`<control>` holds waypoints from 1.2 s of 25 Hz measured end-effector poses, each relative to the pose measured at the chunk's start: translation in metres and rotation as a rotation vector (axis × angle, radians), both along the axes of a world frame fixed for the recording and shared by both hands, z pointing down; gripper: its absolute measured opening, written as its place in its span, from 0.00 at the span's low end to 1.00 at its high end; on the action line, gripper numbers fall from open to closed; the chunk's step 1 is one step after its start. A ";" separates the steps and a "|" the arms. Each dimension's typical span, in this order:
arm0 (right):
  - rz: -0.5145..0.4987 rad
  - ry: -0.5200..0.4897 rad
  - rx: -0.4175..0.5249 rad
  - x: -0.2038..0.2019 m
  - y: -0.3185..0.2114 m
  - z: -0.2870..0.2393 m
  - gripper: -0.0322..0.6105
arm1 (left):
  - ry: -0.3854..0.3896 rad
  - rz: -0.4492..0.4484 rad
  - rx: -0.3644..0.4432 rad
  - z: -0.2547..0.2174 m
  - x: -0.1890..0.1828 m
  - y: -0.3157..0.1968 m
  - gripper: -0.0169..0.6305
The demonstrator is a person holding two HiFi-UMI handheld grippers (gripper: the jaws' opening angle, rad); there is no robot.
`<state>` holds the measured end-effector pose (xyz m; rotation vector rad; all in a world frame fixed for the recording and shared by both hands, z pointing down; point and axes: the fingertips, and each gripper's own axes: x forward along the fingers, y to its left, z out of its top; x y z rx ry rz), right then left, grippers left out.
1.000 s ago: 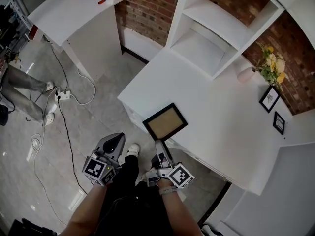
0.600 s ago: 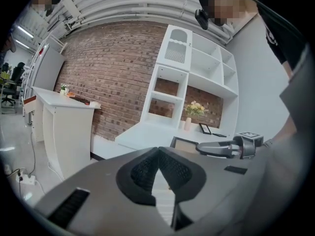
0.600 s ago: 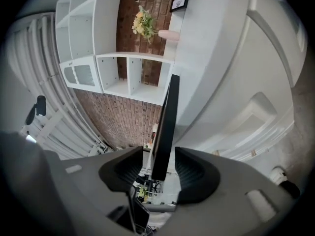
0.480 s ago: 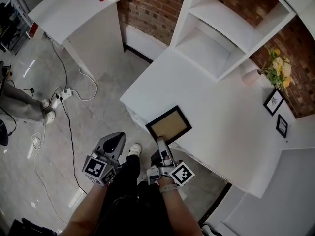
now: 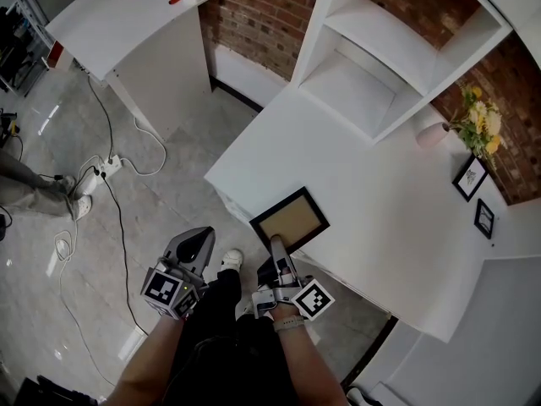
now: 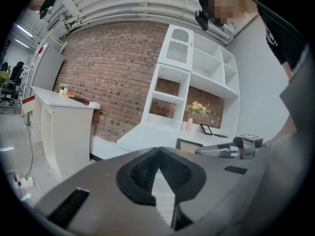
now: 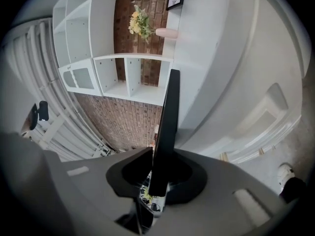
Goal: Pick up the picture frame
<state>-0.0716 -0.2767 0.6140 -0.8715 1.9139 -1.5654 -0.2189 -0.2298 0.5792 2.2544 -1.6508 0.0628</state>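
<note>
The black picture frame [image 5: 292, 220] with a tan inside lies flat at the near corner of the white table [image 5: 380, 201]. My right gripper [image 5: 275, 244] reaches level to the frame's near edge. Its jaws have just been closing. In the right gripper view, the frame's edge [image 7: 167, 107] runs straight out from between the pads of that gripper [image 7: 158, 173], which press on it. My left gripper [image 5: 196, 242] hangs off the table to the left, shut with nothing in it [image 6: 157, 154]. From there the right gripper [image 6: 226, 150] shows at the frame [image 6: 189, 144].
A white shelf unit [image 5: 380, 49] stands at the back of the table. A vase of flowers [image 5: 469, 117] and two small framed pictures [image 5: 467, 176] [image 5: 483, 216] are at the right by the brick wall. A white counter [image 5: 127, 24], floor cables with a power strip [image 5: 106, 166] and a person's leg [image 5: 34, 189] are at the left.
My right gripper has edged forward onto the frame's near edge. The person on the floor at left has moved further left. My left gripper has kept still.
</note>
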 end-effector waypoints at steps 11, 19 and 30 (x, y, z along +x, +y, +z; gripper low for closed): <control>-0.005 0.077 0.042 0.009 0.000 -0.019 0.10 | 0.004 0.033 0.010 -0.007 0.008 -0.007 0.04; 0.010 0.187 0.076 0.036 0.000 -0.042 0.10 | 0.005 0.082 0.031 -0.028 0.029 -0.015 0.04; 0.051 0.412 0.109 0.087 0.018 -0.058 0.10 | -0.006 0.146 0.071 -0.051 0.061 -0.018 0.04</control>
